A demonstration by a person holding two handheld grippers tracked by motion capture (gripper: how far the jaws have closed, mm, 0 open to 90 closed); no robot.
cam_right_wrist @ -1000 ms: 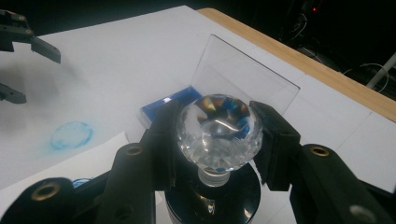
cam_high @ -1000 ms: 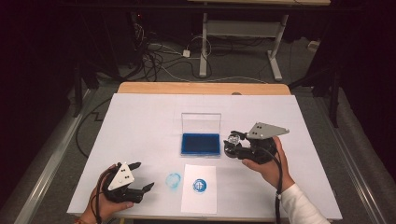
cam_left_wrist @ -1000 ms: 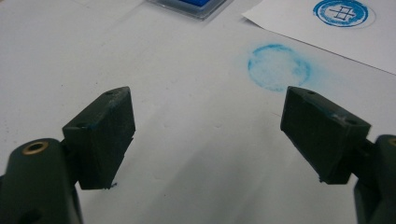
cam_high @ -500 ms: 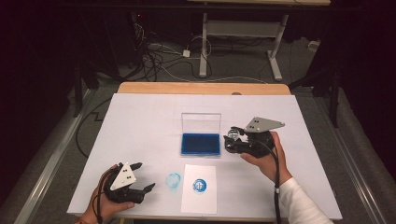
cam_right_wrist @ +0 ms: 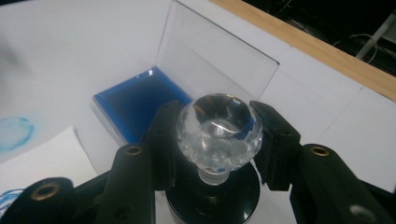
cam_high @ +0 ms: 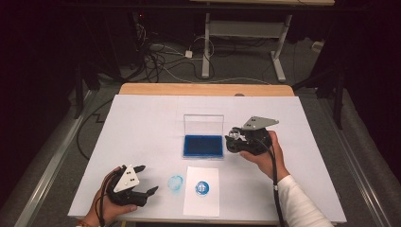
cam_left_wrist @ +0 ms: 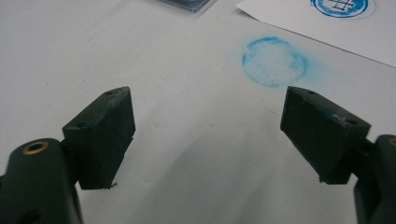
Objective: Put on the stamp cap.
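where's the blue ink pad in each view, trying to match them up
High view: the blue ink pad sits at the table's middle, clear lid upright behind it, just left of the right tool.
Left gripper view: a corner of it at the top edge.
Right gripper view: left of centre, behind the glass-knobbed stamp that the tool holds.
Shared landmark: the round blue smudge on the table.

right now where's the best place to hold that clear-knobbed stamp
Grip the faceted clear knob, from its two opposite sides, as the right gripper does now. The knob bulges above a narrow neck and black base, so the jaws seat well and the stamp face stays free for the ink pad.
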